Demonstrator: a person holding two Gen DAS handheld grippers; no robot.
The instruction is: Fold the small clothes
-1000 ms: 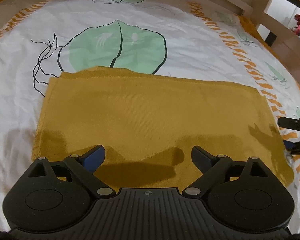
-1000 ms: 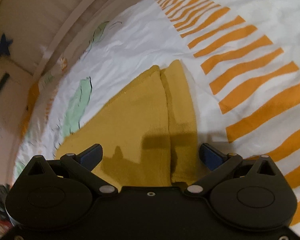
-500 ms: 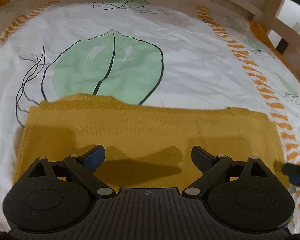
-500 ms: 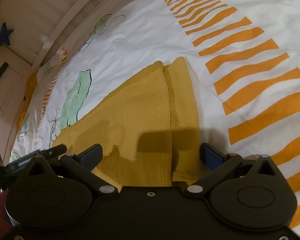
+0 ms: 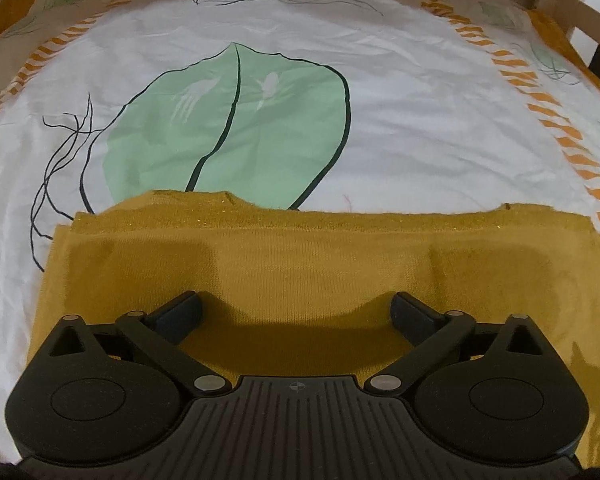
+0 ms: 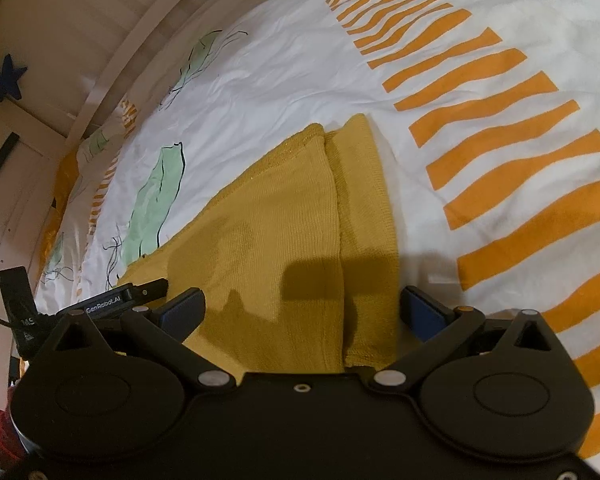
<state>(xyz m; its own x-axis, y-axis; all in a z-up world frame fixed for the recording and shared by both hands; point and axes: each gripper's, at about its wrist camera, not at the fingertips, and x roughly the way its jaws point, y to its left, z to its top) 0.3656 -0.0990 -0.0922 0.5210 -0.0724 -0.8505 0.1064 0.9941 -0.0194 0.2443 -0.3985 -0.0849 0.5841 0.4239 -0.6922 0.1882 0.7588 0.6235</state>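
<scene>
Mustard knit garment (image 5: 324, 268) lies flat on the bed's white sheet (image 5: 400, 128), its far edge just overlapping the printed green leaf (image 5: 228, 128). The left tongs (image 5: 296, 312) have just been opening and now stand spread wide above the cloth, gripping nothing. The right tongs (image 6: 304, 312) gape over the folded end, seemingly not pinching it, though contact underneath is hard to judge.

A mustard-yellow knitted garment (image 5: 320, 264), matt and finely ribbed, lies on a smooth, faintly creased white cotton bedsheet (image 5: 400, 120) printed with green leaves. At 12 o'clock, a pale painted wooden bed frame (image 6: 72, 40). The matt black plastic left gripper (image 5: 296, 316) carries dull metal pivot pins.
</scene>
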